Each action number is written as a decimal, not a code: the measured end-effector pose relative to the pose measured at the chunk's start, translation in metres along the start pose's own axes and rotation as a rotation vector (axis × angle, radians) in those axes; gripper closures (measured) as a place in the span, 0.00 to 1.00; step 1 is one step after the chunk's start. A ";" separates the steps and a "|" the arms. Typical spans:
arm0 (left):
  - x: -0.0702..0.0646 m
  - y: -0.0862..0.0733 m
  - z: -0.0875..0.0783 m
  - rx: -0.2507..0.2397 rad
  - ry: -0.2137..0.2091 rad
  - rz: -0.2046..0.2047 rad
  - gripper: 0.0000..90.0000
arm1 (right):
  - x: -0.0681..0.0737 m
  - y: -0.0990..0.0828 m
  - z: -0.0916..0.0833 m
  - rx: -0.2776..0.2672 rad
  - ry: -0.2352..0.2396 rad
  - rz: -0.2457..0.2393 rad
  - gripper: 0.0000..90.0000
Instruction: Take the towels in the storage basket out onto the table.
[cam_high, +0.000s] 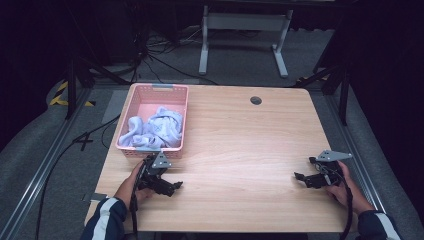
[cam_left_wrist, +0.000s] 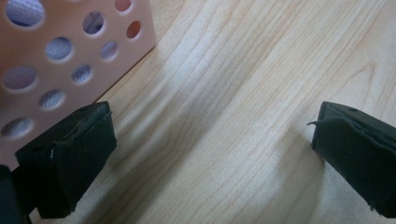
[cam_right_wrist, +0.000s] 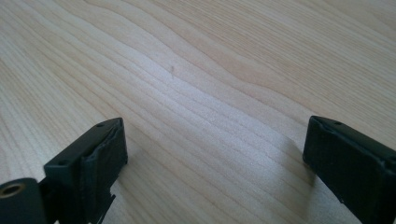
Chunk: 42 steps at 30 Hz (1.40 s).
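Resting on light wood table (cam_high: 240, 140): your left gripper (cam_high: 172, 188), jaws spread, nothing between, just beside pink basket (cam_high: 134, 94) holding pale blue cloth (cam_high: 155, 127); your right gripper (cam_high: 301, 177), jaws spread, empty, well apart. Grey carpet, cables, dark surroundings.

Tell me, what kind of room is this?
Probably a lab or recording studio, not a home. A bare wooden table stands on grey carpet among dark curtains, with cables trailing over the floor and metal rails alongside it. A pink basket of cloth sits ready for practice.
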<state>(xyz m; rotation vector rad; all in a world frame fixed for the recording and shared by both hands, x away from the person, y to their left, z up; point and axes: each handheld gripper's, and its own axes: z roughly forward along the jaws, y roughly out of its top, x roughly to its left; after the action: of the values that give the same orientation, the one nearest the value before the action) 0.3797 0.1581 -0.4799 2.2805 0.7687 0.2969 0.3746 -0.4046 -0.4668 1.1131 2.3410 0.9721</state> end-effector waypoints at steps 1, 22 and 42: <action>-0.001 0.000 0.000 -0.001 0.006 -0.016 0.00 | 0.000 0.000 0.000 0.000 0.004 -0.003 0.07; -0.004 -0.007 -0.006 -0.001 0.006 -0.014 0.01 | 0.016 0.027 0.029 0.019 0.009 -0.012 0.00; -0.015 0.009 -0.049 -0.114 0.044 0.060 0.24 | 0.030 0.027 0.029 0.018 0.076 -0.076 0.00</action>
<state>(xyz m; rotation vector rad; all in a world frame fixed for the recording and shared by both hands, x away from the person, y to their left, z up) 0.3517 0.1711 -0.4381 2.1980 0.6889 0.4096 0.3875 -0.3562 -0.4685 1.0027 2.4375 0.9837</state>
